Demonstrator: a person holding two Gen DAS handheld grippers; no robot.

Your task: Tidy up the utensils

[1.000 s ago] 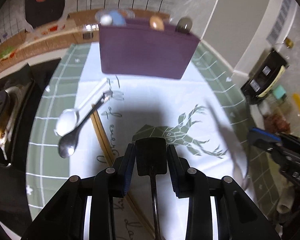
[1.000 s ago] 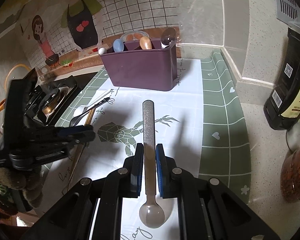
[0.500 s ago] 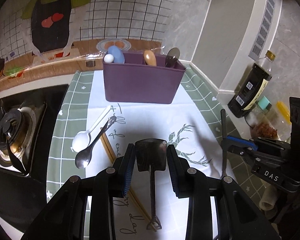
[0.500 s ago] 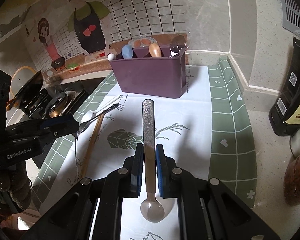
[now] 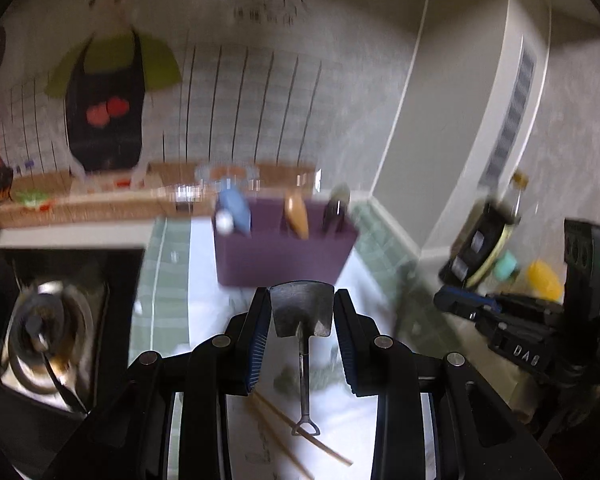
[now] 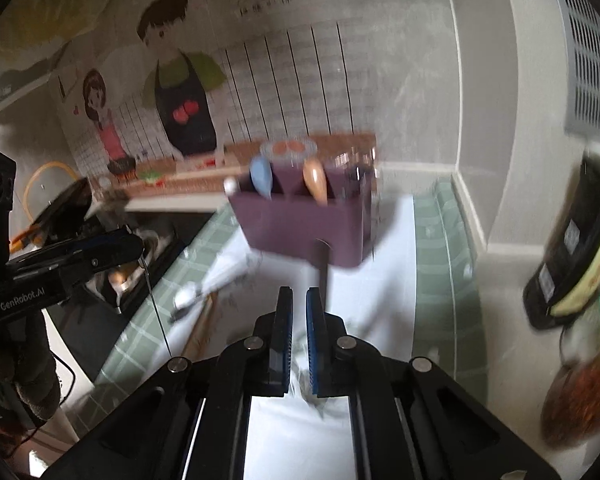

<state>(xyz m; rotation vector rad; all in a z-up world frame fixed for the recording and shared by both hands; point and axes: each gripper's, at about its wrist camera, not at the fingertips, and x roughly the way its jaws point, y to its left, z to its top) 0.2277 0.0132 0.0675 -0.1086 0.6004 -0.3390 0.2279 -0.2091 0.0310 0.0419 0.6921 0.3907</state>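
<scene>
Small steel shovel-shaped spoon (image 5: 300, 308), blade clamped in left gripper (image 5: 301, 294), now lifted facing purple plastic utensil caddy (image 5: 284, 260); right gripper (image 6: 299, 294) jaws just narrowed almost together, blurred dark handle (image 6: 322, 260) alongside, grip unconfirmed.

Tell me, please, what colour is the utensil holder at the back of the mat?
The utensil holder is dark purple; the right wrist view shows it best.
</scene>
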